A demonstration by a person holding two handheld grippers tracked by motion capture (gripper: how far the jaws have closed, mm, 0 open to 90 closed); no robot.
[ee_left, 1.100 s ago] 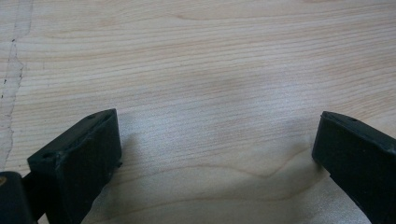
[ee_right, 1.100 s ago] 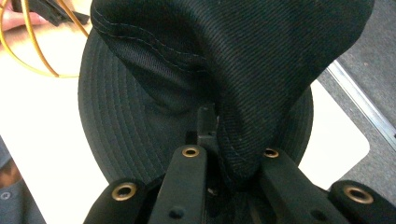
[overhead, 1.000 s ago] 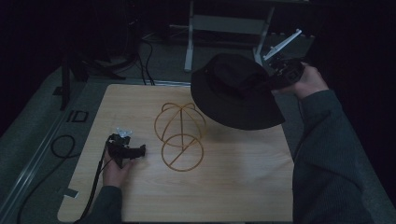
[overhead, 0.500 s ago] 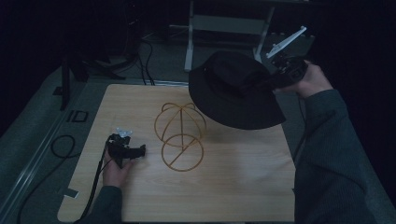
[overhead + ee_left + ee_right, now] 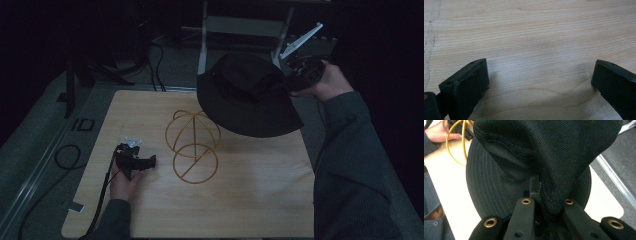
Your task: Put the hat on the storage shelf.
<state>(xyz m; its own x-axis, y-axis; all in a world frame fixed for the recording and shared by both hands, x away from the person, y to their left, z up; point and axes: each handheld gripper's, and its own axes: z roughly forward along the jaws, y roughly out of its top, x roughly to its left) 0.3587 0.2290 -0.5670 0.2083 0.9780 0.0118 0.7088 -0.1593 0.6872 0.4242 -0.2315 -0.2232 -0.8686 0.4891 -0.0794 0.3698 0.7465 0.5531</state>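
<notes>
A black bucket hat [image 5: 245,95] hangs in the air over the back right of the wooden table [image 5: 260,195], tilted with its brim toward the table. My right gripper [image 5: 292,75] is shut on the hat [image 5: 549,157], its jaws pinching a fold of the crown fabric. A yellow wire hat stand [image 5: 192,145] sits mid-table, just left of and below the hat; part of the stand [image 5: 463,145] is in the right gripper view's top left. My left gripper [image 5: 150,161] rests on the table left of the stand; in its own view the left gripper [image 5: 539,80] is open over bare wood.
A metal frame [image 5: 240,25] stands behind the table. Black cables [image 5: 65,155] lie on the grey floor to the left, beside a rail along the table's left edge. The person's left hand [image 5: 439,132] is next to the stand.
The hat has drifted slightly left toward the wire stand with my right gripper. The left gripper has stayed in place.
</notes>
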